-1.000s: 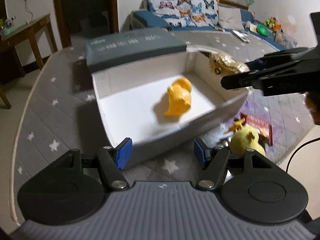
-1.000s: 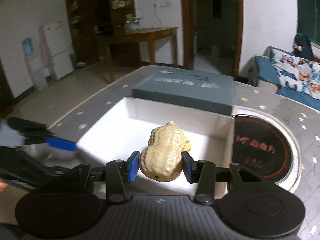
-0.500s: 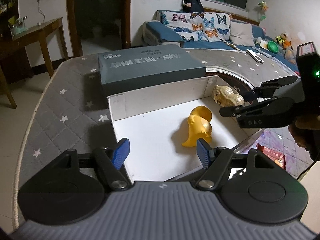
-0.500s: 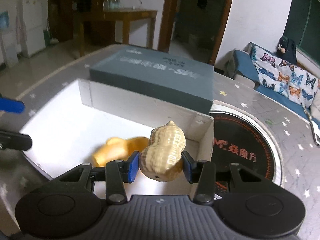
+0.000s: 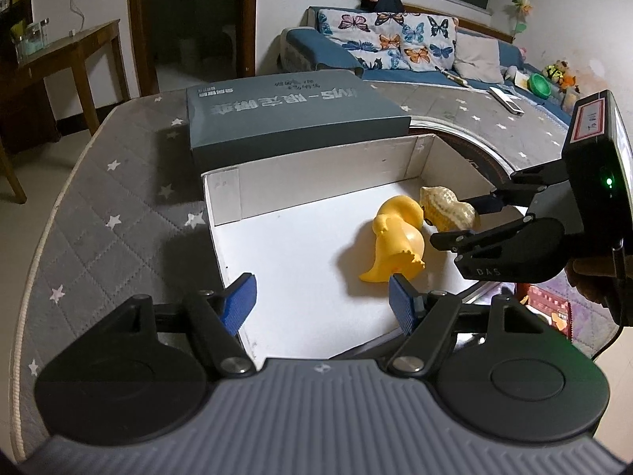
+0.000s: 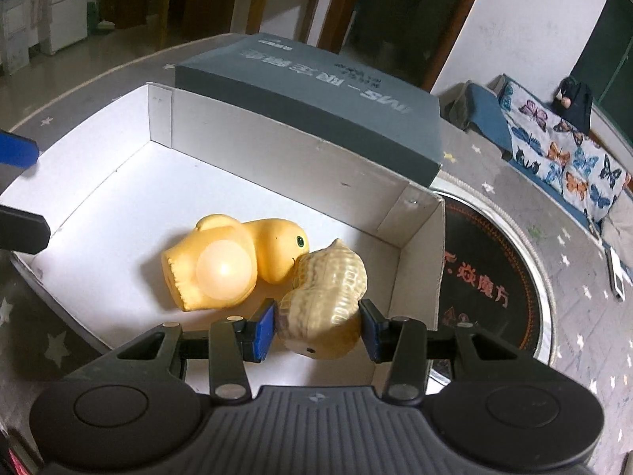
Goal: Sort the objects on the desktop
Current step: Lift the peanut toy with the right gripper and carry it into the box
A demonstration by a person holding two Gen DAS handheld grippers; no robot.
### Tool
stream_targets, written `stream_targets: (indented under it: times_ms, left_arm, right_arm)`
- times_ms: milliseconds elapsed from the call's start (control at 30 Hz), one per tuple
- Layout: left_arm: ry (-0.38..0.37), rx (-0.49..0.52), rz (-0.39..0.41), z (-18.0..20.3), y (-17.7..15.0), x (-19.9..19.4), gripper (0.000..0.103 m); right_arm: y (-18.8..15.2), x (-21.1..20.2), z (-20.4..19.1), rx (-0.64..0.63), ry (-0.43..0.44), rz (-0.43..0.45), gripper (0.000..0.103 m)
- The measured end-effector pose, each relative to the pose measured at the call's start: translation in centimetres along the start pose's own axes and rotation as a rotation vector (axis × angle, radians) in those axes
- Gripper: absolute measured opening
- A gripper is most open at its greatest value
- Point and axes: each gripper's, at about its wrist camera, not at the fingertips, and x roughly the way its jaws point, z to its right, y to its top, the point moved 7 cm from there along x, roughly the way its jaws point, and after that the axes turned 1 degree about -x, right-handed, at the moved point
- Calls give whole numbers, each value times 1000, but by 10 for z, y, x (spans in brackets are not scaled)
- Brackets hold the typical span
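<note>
The right tongs [image 6: 316, 332] were clamped on a ridged, tan peanut [image 6: 324, 301] inside the white cardboard box [image 6: 277, 166], its tip touching a smooth yellow rubber duck [image 6: 237, 265] just left of them. The left tongs [image 5: 322, 304] stood apart, empty, over the box's near edge. Beyond lay a grey lid [image 5: 292, 114] with unreadable print. "DAS" marked the right tongs.

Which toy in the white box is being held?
The peanut toy, clamped between the right gripper fingers. The yellow duck lies free beside it.
</note>
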Motion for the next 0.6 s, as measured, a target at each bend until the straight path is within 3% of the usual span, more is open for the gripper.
stream_targets:
  times_ms: [600]
  left_arm:
    - [5, 8, -25, 7, 1, 10, 72]
  right_arm:
    - [-6, 7, 4, 73, 33, -18, 47]
